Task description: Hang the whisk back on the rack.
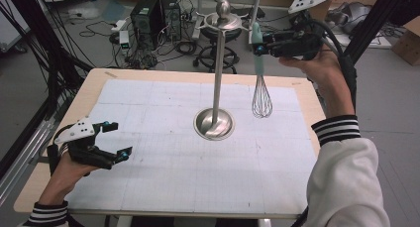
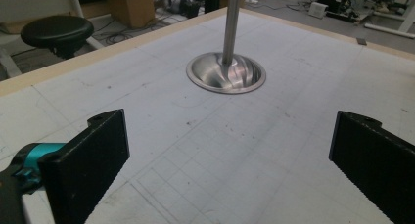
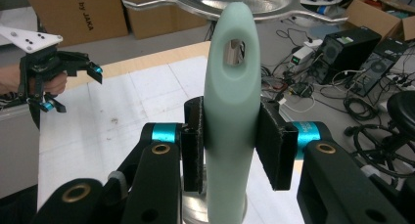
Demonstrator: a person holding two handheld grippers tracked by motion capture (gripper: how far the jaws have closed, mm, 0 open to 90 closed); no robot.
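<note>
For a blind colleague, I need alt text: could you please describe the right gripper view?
The right gripper is shut on the pale green handle of a whisk, held upright, its hanging hole near the metal stand's top arms. Beyond, at the left, the left gripper is open over the white table.

Pretty cluttered lab space behind the wooden table (image 1: 44,177), which has a white grid sheet (image 1: 163,162) laid over it; grey floor (image 1: 99,43) with cables (image 1: 173,46) snaking everywhere; a couple of black computer towers (image 1: 153,14) sit on it; black stool (image 2: 57,31) off to one side; cardboard boxes (image 3: 73,13) stacked along the back; black frame rails (image 1: 29,48) at the edges.
</note>
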